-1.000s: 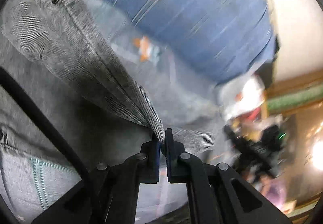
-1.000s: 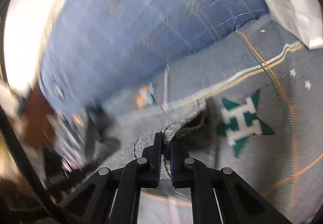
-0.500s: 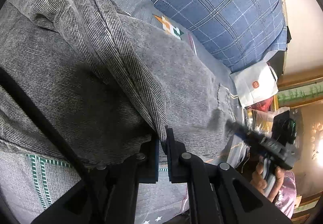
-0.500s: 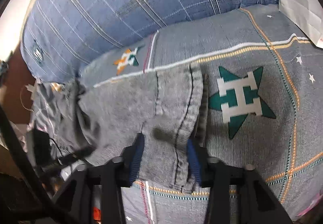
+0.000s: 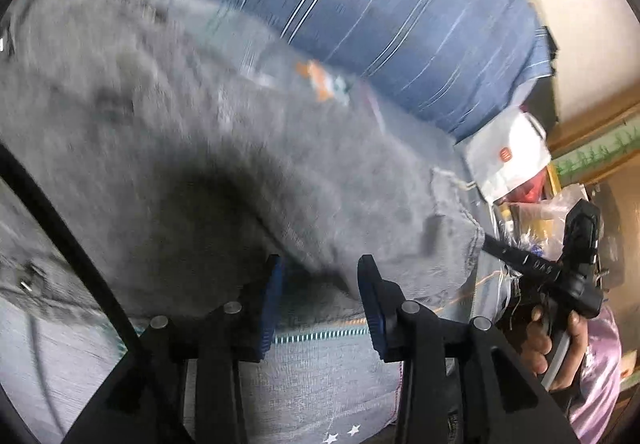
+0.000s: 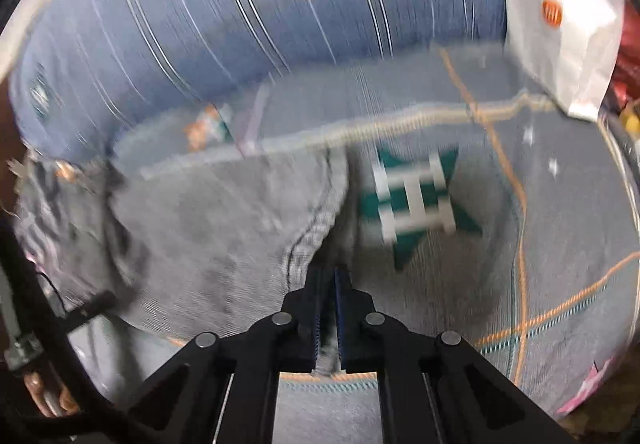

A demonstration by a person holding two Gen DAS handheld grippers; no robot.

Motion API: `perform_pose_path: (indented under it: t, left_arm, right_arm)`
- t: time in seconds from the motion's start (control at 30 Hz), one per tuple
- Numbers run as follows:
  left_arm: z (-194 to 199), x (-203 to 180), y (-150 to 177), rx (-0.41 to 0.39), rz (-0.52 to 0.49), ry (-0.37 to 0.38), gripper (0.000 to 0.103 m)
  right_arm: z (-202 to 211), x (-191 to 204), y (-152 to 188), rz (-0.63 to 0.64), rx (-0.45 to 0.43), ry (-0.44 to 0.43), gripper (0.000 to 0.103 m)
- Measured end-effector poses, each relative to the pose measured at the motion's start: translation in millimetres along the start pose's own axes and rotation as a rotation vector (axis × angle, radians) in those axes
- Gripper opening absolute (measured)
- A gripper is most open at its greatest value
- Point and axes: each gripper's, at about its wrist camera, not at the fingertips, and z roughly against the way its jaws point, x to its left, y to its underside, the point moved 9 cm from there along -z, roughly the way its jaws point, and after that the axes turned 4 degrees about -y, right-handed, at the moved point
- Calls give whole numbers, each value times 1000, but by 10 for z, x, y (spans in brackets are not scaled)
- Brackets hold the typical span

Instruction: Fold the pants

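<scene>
My left gripper [image 5: 320, 284] is spread wide, gripping nothing; the pants [image 5: 224, 180] lie across the frame's middle on the bedspread [image 5: 320, 376]. My right gripper [image 6: 329, 284] looks clenched on a fabric edge at lower centre. Tugging one-handed could drag the fold crooked or bunch the pants.

Right gripper [image 6: 329, 284] has its jaws pinched together on the near right edge of the grey pants [image 6: 208, 228], a bit of fabric showing between the pads. Pants lie spread on the bedspread [image 6: 560, 244], just left of its green star patch [image 6: 416, 200]. Blue striped pillow [image 6: 260, 16] sits behind the pants, white bag [image 6: 560, 24] far right of it. Everything's blurry.
</scene>
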Motion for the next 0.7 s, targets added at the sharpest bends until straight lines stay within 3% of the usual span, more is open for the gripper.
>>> perform_pose_path:
  t: [0.17, 0.23, 0.27, 0.33, 0.37, 0.4, 0.47, 0.57, 0.7]
  left_arm:
    - [348, -13, -347, -62, -10, 9, 39]
    - [516, 76, -538, -97, 0, -9, 42]
    - [606, 132, -650, -119, -2, -27, 49]
    - [730, 242, -870, -166, -9, -68, 62]
    - [798, 326, -976, -186, -10, -94, 67]
    - [836, 395, -1030, -193, -3, -106, 67]
    - [926, 619, -1113, -217, 52, -98, 67]
    - [1013, 1127, -1104, -251, 193, -109, 67]
    - [971, 1661, -1085, -198, 383, -104, 67]
  right_arm:
    - [56, 281, -111, 6, -84, -68, 8]
    - [151, 392, -145, 32, -122, -97, 9]
    - [183, 494, -165, 46, -139, -120, 11]
    - [201, 696, -187, 75, -161, -154, 38]
    - [223, 798, -191, 95, -169, -148, 76]
    - [260, 900, -225, 114, -196, -113, 94]
    - [334, 1087, -250, 161, -241, -112, 93]
    - [323, 1438, -261, 172, -245, -241, 93]
    - [68, 2060, -247, 197, -164, -419, 93]
